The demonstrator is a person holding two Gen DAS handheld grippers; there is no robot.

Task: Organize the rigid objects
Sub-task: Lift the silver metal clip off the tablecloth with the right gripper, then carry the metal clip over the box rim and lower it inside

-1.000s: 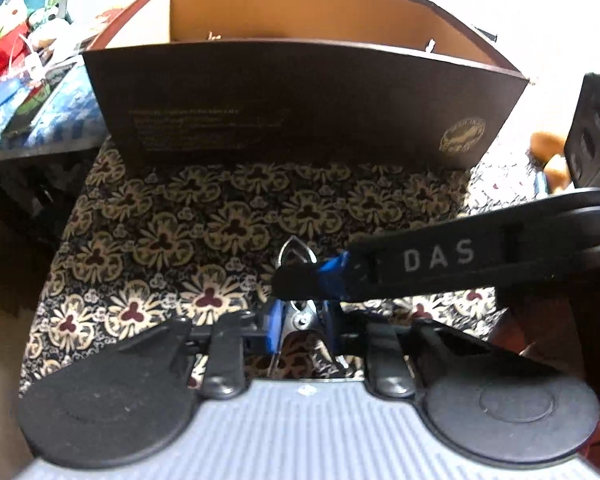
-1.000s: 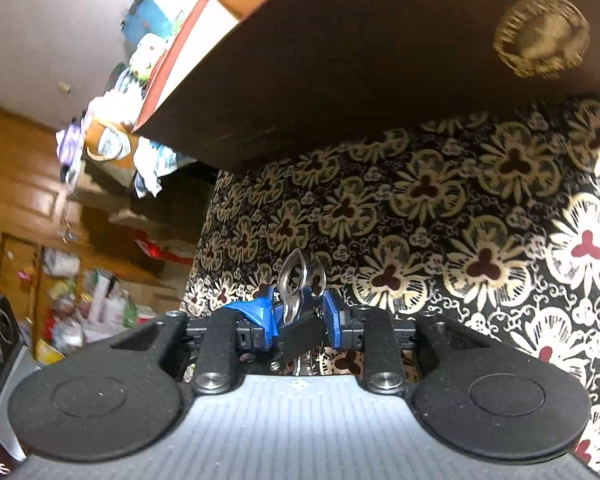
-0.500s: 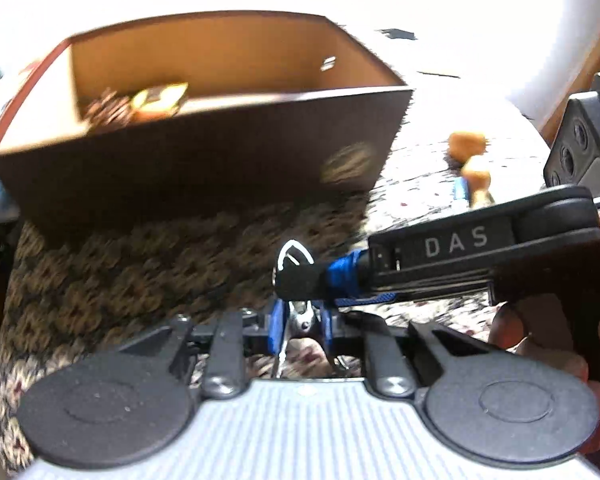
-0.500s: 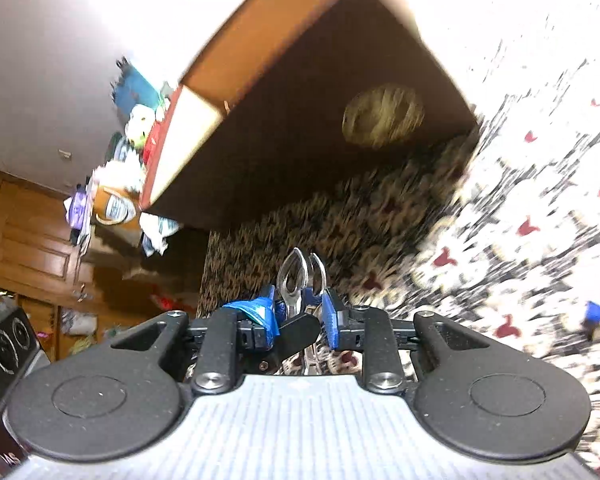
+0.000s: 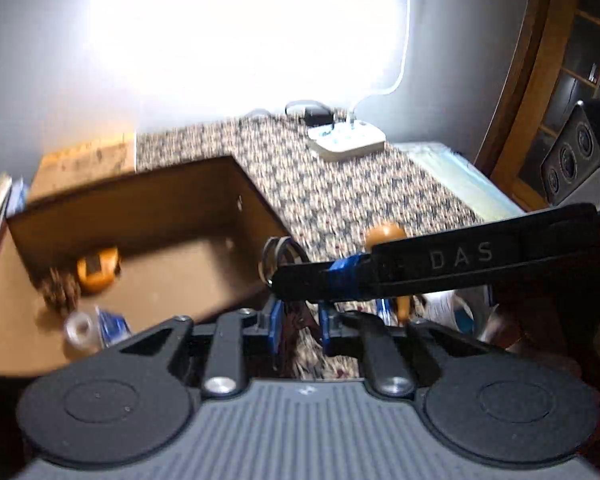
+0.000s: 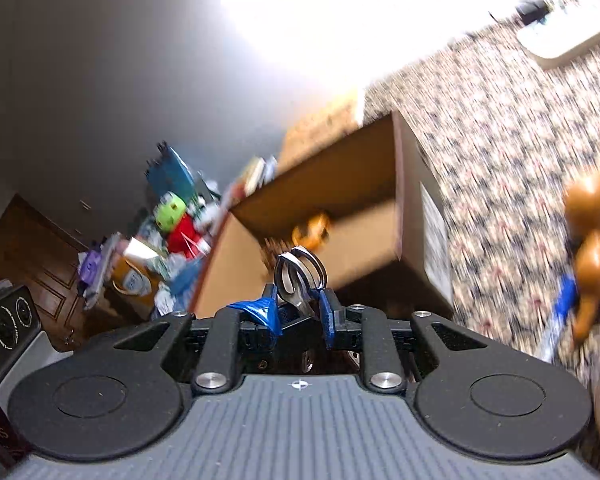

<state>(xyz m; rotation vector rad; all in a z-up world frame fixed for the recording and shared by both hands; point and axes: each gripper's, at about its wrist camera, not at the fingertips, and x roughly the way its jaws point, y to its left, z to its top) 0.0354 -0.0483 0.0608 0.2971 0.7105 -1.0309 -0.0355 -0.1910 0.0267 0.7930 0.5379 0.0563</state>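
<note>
**Metal rings held over the box edge**

My right claw (image 6: 298, 322) is clenched on a pair of metal rings (image 6: 300, 270), blue-taped fingers (image 6: 260, 312) pinching the shiny stem below the loops. From my left camera, that right claw reaches across from the right, its black arm marked DAS, with the rings (image 5: 276, 256) standing at its tip just by the near right corner of the box (image 5: 236, 208).

My left claw (image 5: 298, 330) stands apart with a gap between its blue pads and nothing in it that I can see.

The box is open-topped, brown card, sitting on a patterned cloth (image 5: 340, 200). Inside lie an orange piece (image 5: 98, 266), a dark lump beside it, and a small clear roll (image 5: 80, 326) nearer me. Two orange gourds (image 6: 592, 232) rest on the cloth right of the box. A white power strip (image 5: 346, 140) sits at the far edge. Everything is blurred.
</note>
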